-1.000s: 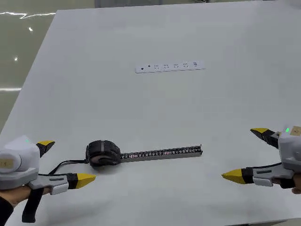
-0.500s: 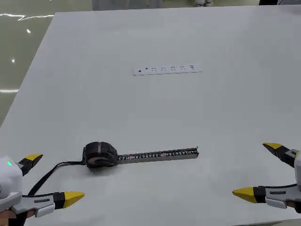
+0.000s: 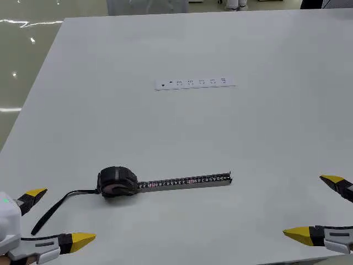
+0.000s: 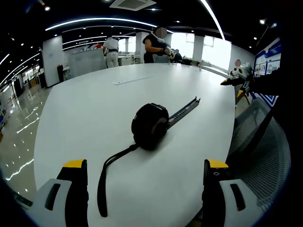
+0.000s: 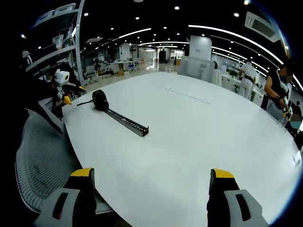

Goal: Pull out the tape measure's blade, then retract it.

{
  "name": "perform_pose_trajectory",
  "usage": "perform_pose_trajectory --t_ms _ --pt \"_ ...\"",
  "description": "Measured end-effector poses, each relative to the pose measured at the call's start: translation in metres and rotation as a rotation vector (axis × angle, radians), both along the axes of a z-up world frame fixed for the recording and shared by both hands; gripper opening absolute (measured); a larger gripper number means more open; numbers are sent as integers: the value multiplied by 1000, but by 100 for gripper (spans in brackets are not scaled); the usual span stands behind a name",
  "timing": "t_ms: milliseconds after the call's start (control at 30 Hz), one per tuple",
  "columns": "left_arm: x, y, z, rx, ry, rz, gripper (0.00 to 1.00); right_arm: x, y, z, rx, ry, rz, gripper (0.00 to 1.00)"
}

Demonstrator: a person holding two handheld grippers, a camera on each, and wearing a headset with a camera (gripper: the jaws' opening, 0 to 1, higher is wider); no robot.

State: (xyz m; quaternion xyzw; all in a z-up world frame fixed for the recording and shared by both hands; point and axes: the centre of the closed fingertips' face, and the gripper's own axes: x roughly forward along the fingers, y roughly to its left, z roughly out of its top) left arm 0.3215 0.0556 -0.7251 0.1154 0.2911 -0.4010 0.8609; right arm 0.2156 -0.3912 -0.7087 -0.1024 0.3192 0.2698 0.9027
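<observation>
The tape measure (image 3: 117, 181) is seen lower left on the bench (image 3: 220, 127), blade (image 3: 187, 180) extended; left gripper (image 3: 63, 215) and right gripper (image 3: 311, 206) are held with fingers (image 3: 77, 239) spread, empty.

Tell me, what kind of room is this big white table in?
Probably a big open lab or workshop hall: long ceiling lights, a shiny floor, storage shelves, and people standing beyond the white table.
</observation>
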Motion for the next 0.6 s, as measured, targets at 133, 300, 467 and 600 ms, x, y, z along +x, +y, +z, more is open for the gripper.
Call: perform_pose_trajectory --t_ms 133,300,467,600 --pt "-1 5 -2 5 3 5 99 -3 -2 -4 3 15 -12 99" --pt "1 8 -1 18 6 16 99 -8 -5 -8 -2 30 -17 99" --pt "3 7 -2 23 11 13 99 -9 -6 -9 -9 34 -16 99" --pt "2 6 -3 30 14 5 99 -8 -8 -9 -11 41 -23 99"
